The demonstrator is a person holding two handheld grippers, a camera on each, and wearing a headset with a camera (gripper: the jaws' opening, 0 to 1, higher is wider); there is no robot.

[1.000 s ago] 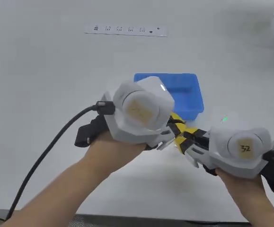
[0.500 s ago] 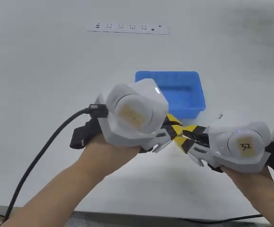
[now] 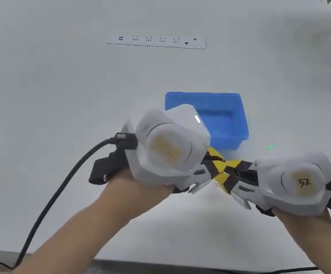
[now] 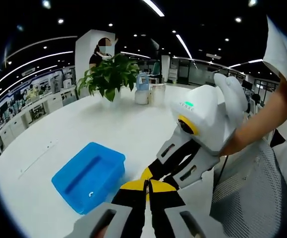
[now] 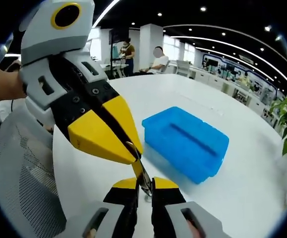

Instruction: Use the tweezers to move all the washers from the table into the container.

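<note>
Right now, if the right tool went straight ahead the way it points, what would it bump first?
The left tool, almost at once: its yellow tips sit nose to nose with the right tool, thin tweezers between them. The blue container lies farther on.

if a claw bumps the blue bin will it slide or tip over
The bin looks like thin plastic with little inside, so it is probably light. It is low and wide, so tipping seems unlikely. On the smooth white table, a bump would more likely slide it.
</note>
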